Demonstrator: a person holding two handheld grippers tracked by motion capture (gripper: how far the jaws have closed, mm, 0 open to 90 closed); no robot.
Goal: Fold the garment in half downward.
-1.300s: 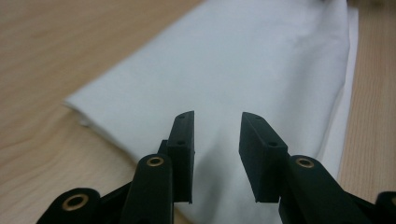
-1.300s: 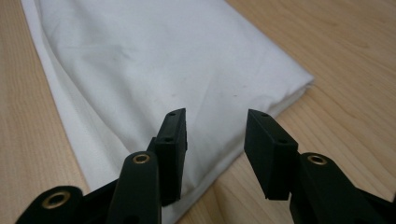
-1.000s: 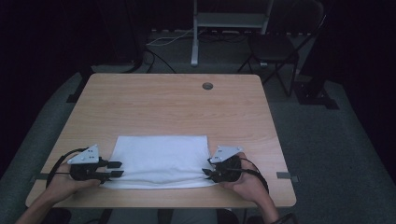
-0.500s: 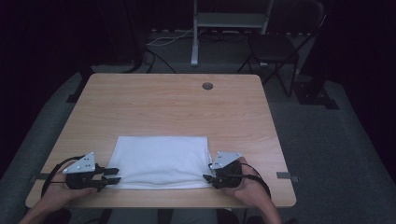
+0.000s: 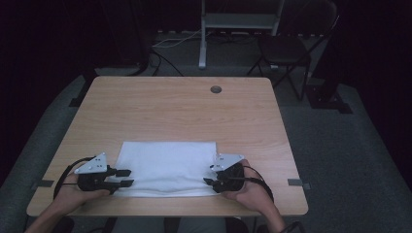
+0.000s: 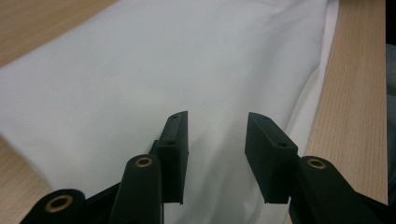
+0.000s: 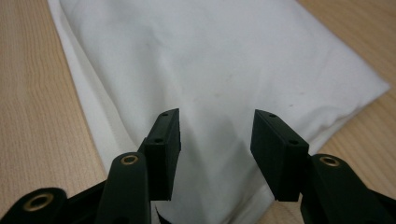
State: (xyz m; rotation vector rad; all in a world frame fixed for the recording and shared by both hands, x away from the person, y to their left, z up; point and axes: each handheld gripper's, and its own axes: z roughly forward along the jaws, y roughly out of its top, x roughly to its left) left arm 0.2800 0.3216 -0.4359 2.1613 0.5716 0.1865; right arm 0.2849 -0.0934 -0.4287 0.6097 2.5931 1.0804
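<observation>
A white folded cloth [image 5: 167, 167] lies flat on the wooden surface [image 5: 175, 114], close to the near edge and roughly centred between the person's two hands. It forms a wide rectangle, with its long sides parallel to the near edge of the surface.

The left gripper [image 5: 124, 177] sits at the cloth's left end, held in the left hand [image 5: 73, 191]. Its fingers [image 6: 173, 154] are apart, pointing in over the cloth's near left corner with nothing between them. In the left gripper view the white fabric [image 6: 163, 74] spreads out ahead of the fingers, and a lower layer shows along the edge next to a strip of bare wood [image 6: 355, 102].

The right gripper [image 5: 210, 174] sits at the cloth's right end, held in the right hand [image 5: 248, 191]. Its fingers [image 7: 163, 149] are also apart and empty, pointing in over the near right corner. In the right gripper view the cloth [image 7: 219, 70] shows a few faint marks, and its layered edge runs along the wood [image 7: 32, 93] on one side.

A grey three-cornered plate [image 5: 93, 164] tops the left gripper, and cables loop back from both grippers toward the wrists. A small round dark grommet [image 5: 215, 89] is set in the far part of the surface. Beyond the surface, a dark chair [image 5: 291, 46] stands on the grey floor.
</observation>
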